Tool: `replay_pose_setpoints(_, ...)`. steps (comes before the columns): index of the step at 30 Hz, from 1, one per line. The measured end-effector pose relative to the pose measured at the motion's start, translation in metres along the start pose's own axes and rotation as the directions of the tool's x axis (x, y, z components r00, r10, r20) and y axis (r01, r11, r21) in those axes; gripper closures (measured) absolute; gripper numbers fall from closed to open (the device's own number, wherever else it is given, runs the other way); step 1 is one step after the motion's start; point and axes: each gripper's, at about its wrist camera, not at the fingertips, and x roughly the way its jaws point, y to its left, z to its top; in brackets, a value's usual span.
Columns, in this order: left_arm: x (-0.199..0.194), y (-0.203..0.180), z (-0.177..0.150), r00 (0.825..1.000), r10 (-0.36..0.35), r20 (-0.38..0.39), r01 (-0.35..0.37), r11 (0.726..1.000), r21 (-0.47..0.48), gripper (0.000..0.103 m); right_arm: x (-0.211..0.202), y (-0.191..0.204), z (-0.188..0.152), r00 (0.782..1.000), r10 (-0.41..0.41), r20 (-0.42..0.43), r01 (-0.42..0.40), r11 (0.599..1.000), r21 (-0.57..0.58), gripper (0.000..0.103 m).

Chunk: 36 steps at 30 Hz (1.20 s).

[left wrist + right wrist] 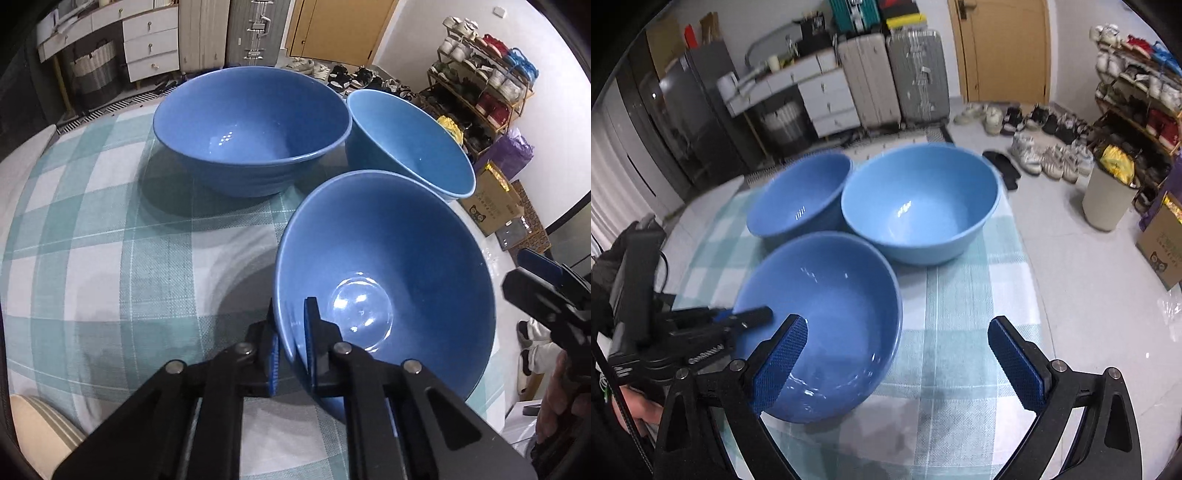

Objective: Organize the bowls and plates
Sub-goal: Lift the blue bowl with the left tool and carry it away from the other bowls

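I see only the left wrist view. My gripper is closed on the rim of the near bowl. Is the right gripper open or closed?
Observer: The right gripper is open, with nothing between its pads.
Operator: Is the near bowl flat on the cloth?
Observer: No. The near bowl is tilted, its gripped side raised by the left gripper.
Operator: Do the two far bowls touch?
Observer: It seems so: the light blue bowl overlaps the darker far bowl.
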Motion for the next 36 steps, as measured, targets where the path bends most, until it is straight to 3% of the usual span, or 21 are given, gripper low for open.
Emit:
replay_pose_setpoints(3, 0.000, 0.000, 0.000, 1.000, -0.002, -0.001, 0.002, 1.000, 0.000, 0.094, 0.016, -0.003, 0.001, 0.999, 0.015, -0.049, -0.015, 1.000, -0.001, 0.014)
replay_pose_setpoints(5, 0.000, 0.000, 0.000, 1.000, -0.005, -0.002, 0.005, 1.000, -0.005, 0.094, 0.026, -0.006, 0.001, 0.996, 0.031, -0.087, -0.031, 1.000, -0.003, 0.034)
replay_pose_setpoints(6, 0.000, 0.000, 0.000, 1.000, -0.009, -0.002, 0.009, 1.000, -0.008, 0.094, 0.030, -0.008, 0.003, 0.994, 0.039, -0.106, -0.039, 0.999, 0.003, 0.036)
replay_pose_setpoints(8, 0.000, 0.000, 0.000, 1.000, -0.006, -0.005, 0.006, 1.000, -0.006, 0.094, 0.039, -0.011, 0.003, 0.989, 0.053, -0.139, -0.052, 0.999, 0.015, 0.050)
replay_pose_setpoints(12, 0.000, 0.001, 0.000, 1.000, -0.012, -0.009, 0.011, 1.000, -0.010, 0.094, 0.048, -0.015, 0.003, 0.983, 0.058, -0.173, -0.056, 0.998, 0.019, 0.059)
replay_pose_setpoints(14, 0.000, 0.001, 0.000, 1.000, -0.010, -0.010, 0.010, 1.000, -0.009, 0.094, 0.050, -0.016, 0.002, 0.981, 0.066, -0.181, -0.064, 0.998, 0.021, 0.068)
replay_pose_setpoints(24, -0.001, -0.002, -0.002, 1.000, -0.014, -0.017, 0.014, 1.000, -0.010, 0.094, 0.048, -0.006, -0.003, 0.978, 0.052, -0.204, -0.059, 0.998, -0.029, 0.090)
replay_pose_setpoints(36, -0.001, -0.002, -0.010, 0.997, -0.045, -0.057, 0.043, 0.998, -0.038, 0.094, 0.041, 0.002, -0.006, 0.978, -0.015, -0.210, 0.012, 1.000, -0.019, 0.092)
